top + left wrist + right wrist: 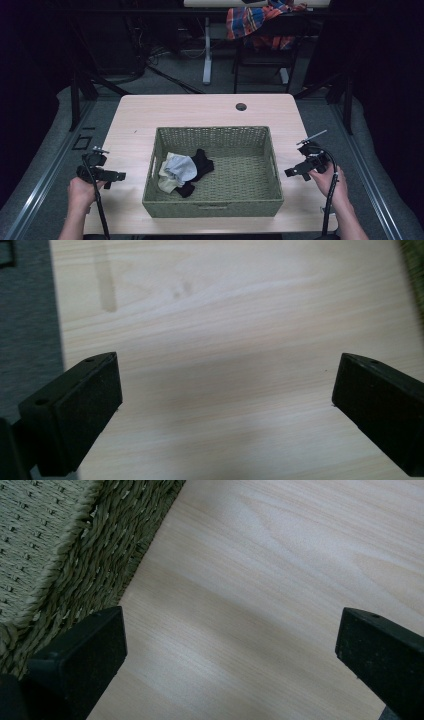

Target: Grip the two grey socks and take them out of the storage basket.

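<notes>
Socks (184,172), pale and black, heaped in basket (212,206).

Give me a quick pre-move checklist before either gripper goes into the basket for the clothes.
1. Left gripper open and empty over bare table: ok.
2. Right gripper open and empty, beside the basket's right wall: ok.
3. Basket upright, in the middle of the table: ok.
4. Clothes pile reachable, lying in the basket's left half with nothing on top: ok.
5. How many garments are in the pile: cannot tell; light and black pieces overlap.
6. Both grippers outside the basket rim: ok.
</notes>
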Tool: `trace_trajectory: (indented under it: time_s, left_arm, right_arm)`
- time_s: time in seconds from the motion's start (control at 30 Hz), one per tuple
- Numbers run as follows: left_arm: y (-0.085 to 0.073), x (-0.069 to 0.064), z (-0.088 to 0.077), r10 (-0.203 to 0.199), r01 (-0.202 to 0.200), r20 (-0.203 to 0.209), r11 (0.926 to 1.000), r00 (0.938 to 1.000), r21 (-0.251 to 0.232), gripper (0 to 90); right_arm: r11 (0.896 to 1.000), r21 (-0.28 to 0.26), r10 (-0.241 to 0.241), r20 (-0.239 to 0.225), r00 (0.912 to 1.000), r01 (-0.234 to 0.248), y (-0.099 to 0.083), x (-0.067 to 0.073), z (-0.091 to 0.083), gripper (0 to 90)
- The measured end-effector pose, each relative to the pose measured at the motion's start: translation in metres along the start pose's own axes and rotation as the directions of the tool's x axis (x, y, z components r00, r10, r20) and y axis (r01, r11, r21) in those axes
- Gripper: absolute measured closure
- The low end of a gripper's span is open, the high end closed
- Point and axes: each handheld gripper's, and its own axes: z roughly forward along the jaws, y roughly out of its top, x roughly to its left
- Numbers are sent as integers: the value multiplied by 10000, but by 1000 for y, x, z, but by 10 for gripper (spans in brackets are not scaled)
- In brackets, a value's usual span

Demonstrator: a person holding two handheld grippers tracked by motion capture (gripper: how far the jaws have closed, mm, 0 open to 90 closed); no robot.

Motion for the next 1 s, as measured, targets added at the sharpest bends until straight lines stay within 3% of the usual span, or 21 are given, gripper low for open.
trace_trajectory:
  time_s: [0.13, 0.43, 0.87, 1.0]
  left_arm:
    - [3, 0, -5, -195, 195, -97, 9998, 9998, -66, 0]
    - [8, -3, -15, 23, -22, -268, 10000, 9996, 65, 0]
    - [14, -18, -41, 407, -406, 16, 9989, 9992, -237, 2]
    - [18, -24, -49, 607, -602, 122, 9975, 9981, -364, 1]
  right_arm:
    - [9993, 268, -270, 36, 9996, 269, 0, -2, -2, 0]
    - [9993, 289, -246, 9, 9997, 246, 1, 0, -1, 0]
    - [9985, 362, -402, 25, 9992, 401, 4, 2, 1, 0]
    - [9995, 193, -252, -31, 9997, 252, 3, 2, 1, 0]
